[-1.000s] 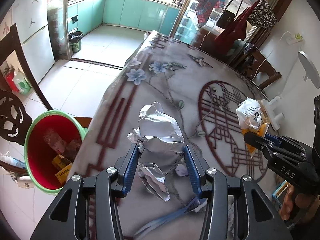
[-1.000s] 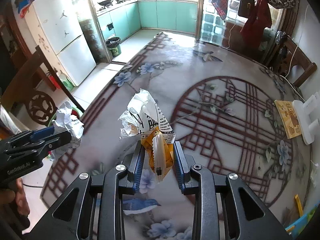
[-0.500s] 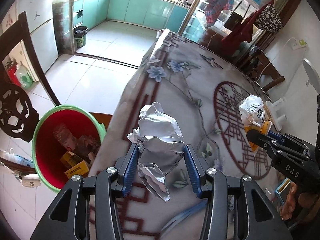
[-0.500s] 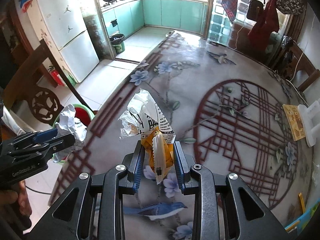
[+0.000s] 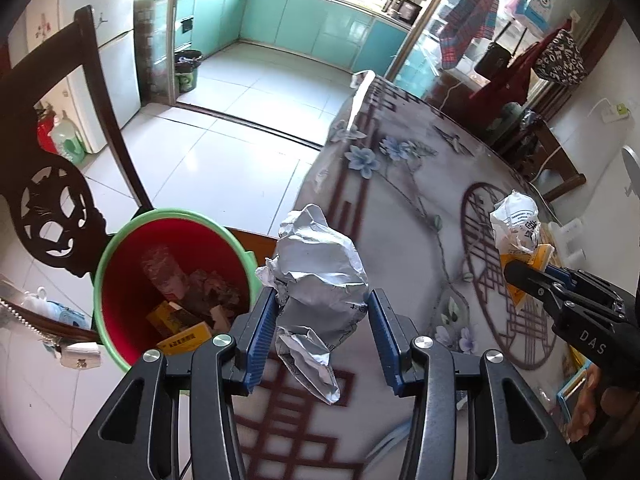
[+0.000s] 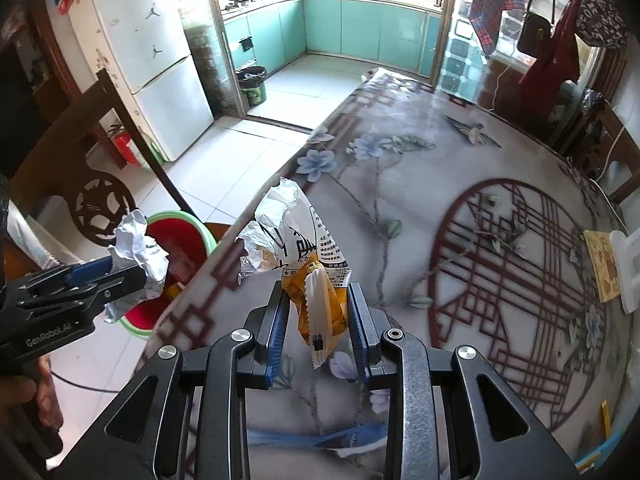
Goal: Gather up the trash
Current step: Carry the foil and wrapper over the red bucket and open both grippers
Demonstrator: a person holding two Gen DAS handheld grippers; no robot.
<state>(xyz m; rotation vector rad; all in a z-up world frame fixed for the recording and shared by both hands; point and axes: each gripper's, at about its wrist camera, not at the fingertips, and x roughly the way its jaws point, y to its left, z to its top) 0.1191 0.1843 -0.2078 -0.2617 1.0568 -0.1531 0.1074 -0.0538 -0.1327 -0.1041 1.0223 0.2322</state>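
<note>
My left gripper [image 5: 322, 308] is shut on a crumpled silver-white wrapper [image 5: 320, 280] and holds it in the air over the table's left edge, just right of the red bin [image 5: 132, 280]. The bin has a green rim, stands on the floor and holds several pieces of trash. My right gripper [image 6: 318, 304] is shut on a yellow and white snack packet [image 6: 304, 264], held above the table. The right gripper with its packet [image 5: 516, 224] shows at the right of the left wrist view. The left gripper with its wrapper [image 6: 138, 246] shows at the left of the right wrist view, in front of the bin [image 6: 188, 240].
A dark carved wooden chair [image 5: 56, 204] stands just left of the bin. The table [image 6: 460, 184] has a flower and lattice pattern cloth. A yellow card [image 6: 600, 264] and a white object [image 6: 628, 264] lie at its right edge. A white fridge [image 6: 144, 52] and tiled floor [image 5: 224, 152] lie beyond.
Both grippers have moved left with their trash, from over the middle of the table towards its left edge. The bin now lies closer to the left gripper.
</note>
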